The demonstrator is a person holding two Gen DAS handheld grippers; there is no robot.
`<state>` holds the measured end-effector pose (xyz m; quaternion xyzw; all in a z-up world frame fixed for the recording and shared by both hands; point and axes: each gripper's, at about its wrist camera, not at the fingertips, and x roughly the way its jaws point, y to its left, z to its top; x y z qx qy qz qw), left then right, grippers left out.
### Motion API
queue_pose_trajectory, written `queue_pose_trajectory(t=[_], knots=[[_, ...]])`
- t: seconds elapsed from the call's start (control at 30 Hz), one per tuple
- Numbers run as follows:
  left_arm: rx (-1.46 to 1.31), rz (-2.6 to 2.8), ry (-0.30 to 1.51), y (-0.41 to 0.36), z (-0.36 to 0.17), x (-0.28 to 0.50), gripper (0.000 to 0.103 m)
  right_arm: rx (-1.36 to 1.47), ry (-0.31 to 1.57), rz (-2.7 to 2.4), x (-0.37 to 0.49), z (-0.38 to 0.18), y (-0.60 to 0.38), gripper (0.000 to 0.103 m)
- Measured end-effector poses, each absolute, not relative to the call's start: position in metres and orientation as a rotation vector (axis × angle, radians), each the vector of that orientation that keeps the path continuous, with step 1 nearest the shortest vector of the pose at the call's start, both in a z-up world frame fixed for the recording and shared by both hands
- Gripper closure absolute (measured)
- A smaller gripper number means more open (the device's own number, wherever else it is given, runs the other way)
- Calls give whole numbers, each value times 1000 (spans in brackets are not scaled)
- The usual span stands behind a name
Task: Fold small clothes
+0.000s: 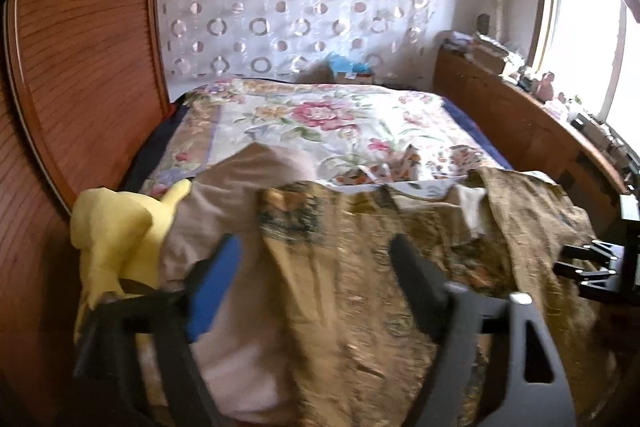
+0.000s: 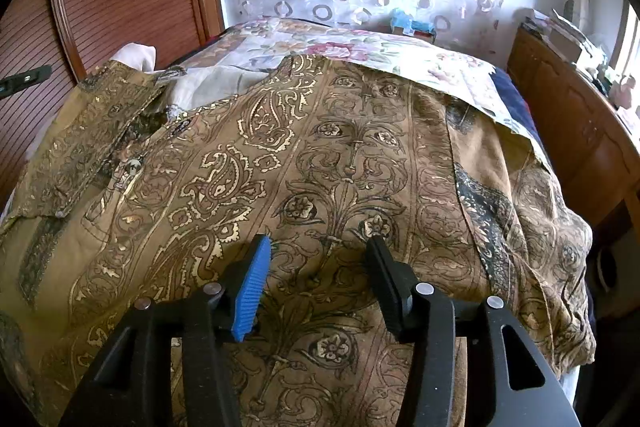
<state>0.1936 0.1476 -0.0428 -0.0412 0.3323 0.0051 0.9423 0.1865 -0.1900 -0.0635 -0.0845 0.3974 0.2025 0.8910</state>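
Both grippers spread over a patterned brown shirt on the bed.

Left wrist view: the left gripper (image 1: pixel 316 259) has its jaws wide apart, nothing pinched; the brown shirt (image 1: pixel 360 247) lies blurred below and ahead of them. Right wrist view: the right gripper (image 2: pixel 318 243) has its jaws apart, its tips just over the shirt (image 2: pixel 320 155), gripping nothing.

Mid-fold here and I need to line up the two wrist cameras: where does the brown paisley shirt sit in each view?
Left wrist view: the brown paisley shirt fills the lower centre and right, under the open left gripper, beside a pinkish cloth.
Right wrist view: it fills most of the picture, collar at upper left, under the open right gripper.
Shared landmark: the floral bedspread just beyond the shirt.
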Motion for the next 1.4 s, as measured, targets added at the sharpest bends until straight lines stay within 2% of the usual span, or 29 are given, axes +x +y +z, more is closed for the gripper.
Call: queue_pose_trajectory(t=[0.2, 0.43, 0.77, 1.4], knots=[[-46, -23, 679, 117, -46, 177, 22, -130, 803, 424, 180, -56, -203, 51], [-26, -86, 742, 89, -70, 170, 22, -87, 734, 299, 165, -34, -266, 51], [4, -131, 808, 62, -90, 172, 22, 88, 797, 104, 162, -61, -373, 51], [49, -165, 910, 38, -120, 181, 22, 186, 906, 99, 191, -82, -394, 51]])
